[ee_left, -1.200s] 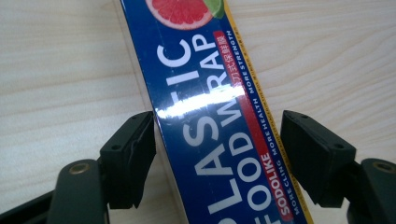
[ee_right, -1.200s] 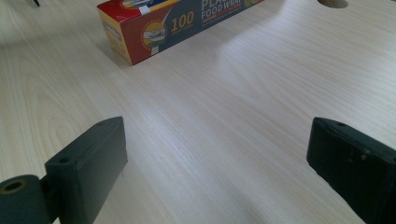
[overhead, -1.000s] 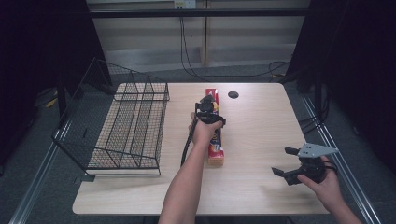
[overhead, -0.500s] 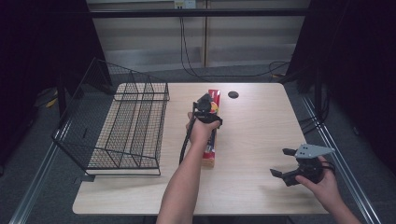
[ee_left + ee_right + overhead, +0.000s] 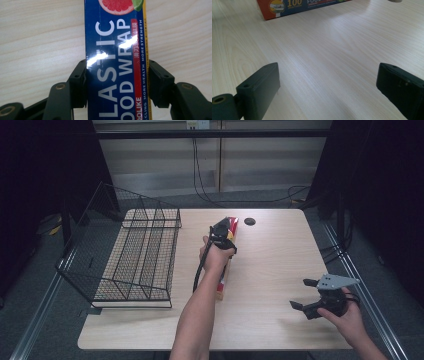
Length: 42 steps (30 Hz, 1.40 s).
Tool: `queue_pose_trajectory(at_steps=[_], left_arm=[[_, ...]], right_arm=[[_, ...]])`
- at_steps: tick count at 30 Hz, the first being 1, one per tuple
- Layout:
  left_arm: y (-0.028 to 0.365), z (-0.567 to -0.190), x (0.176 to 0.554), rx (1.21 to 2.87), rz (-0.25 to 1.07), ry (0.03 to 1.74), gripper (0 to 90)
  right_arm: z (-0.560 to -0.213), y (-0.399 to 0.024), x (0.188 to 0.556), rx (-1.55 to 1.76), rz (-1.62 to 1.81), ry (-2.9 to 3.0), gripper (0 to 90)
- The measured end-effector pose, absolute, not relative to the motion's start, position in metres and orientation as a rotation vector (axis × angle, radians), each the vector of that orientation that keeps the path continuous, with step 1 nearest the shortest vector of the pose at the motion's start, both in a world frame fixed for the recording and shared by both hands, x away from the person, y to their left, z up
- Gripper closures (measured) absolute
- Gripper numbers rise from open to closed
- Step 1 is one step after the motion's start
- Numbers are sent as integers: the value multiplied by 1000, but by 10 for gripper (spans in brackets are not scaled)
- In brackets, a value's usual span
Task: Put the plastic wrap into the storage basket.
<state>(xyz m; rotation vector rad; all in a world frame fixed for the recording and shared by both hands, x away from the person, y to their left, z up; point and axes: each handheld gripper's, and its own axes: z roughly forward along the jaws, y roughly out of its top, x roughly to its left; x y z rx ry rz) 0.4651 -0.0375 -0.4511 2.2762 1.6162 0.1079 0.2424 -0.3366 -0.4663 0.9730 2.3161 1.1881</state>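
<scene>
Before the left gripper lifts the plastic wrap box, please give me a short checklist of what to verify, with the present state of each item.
1. Jaws of the left gripper stand on both long sides of the plastic wrap box: ok.
2. Jaws truly pressing the box, not merely beside it: cannot tell.
3. Grip near the box's middle: not ok; in the high view the gripper sits toward the far end.
4. Right gripper open and away from the box: ok.
5. Wire rack stands apart, left of the box: ok.
6. Box free of the table: not ok, it appears to lie flat.
</scene>
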Motion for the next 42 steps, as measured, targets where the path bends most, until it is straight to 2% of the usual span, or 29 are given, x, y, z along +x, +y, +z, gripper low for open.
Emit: queue_pose_trajectory(at_steps=[16, 42], left_arm=[[-18, -421, 461, 2323, 53, 1575, 444], [17, -355, 455, 2287, 90, 1617, 442]], right_arm=[[-466, -337, 243, 965, 1190, 2304, 42], [-466, -335, 244, 967, 1223, 2312, 26]])
